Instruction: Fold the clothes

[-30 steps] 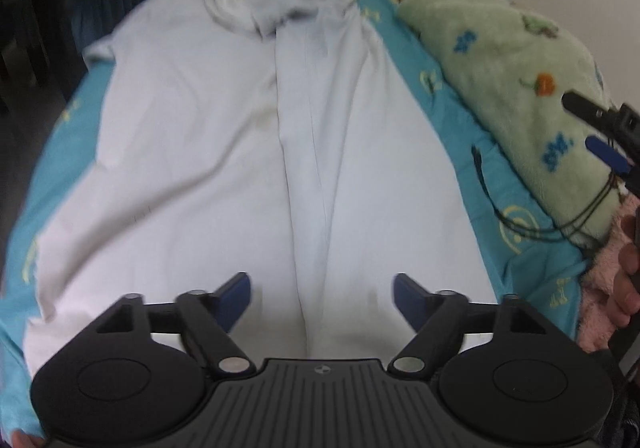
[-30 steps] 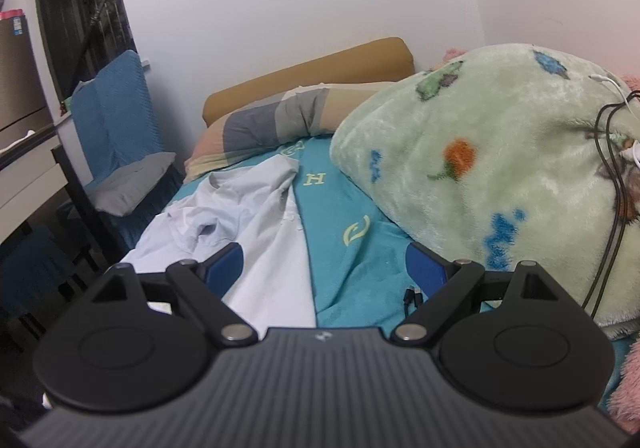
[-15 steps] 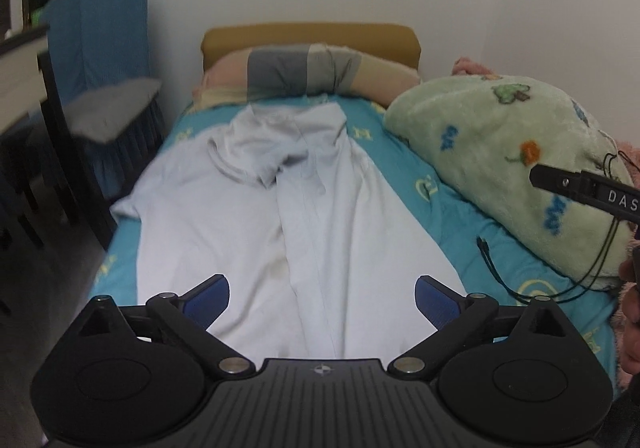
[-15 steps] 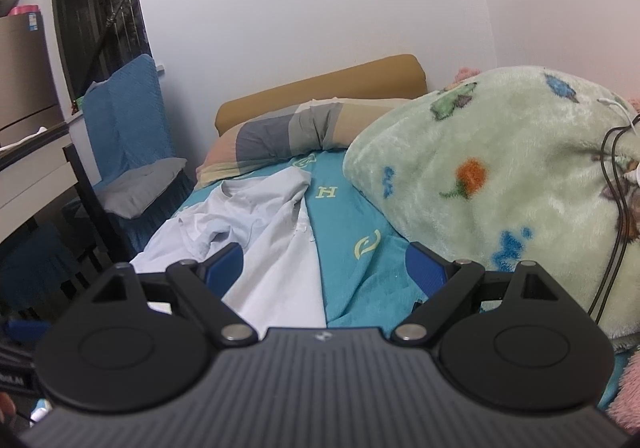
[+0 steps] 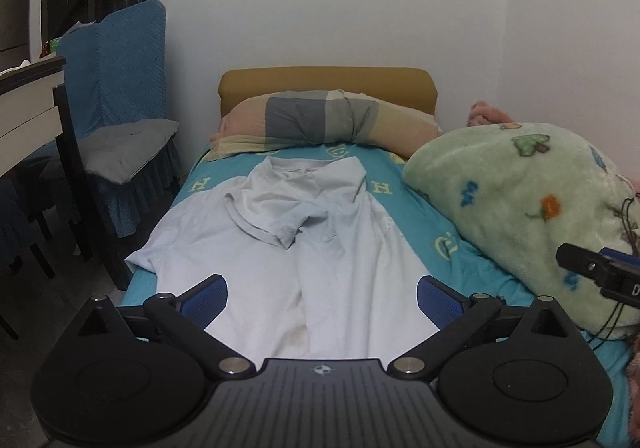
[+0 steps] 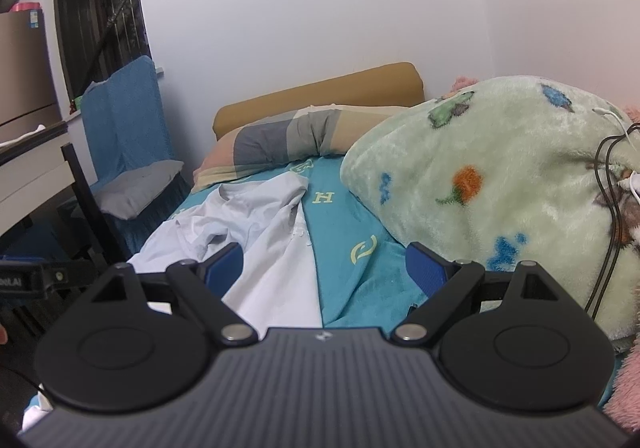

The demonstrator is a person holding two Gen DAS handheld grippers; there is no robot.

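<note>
Your left gripper (image 5: 322,298) has just been opening and now stands wide, nothing between its pads. The pale shirt (image 5: 280,248) lies straight ahead and below it on the teal bed sheet (image 5: 420,215), long axis running away toward the pillow (image 5: 320,121), one sleeve folded across the chest. Your right gripper (image 6: 324,272) is also spread and empty, off the shirt's right edge, so your left is nearer. Both tilt gently downward.
</note>
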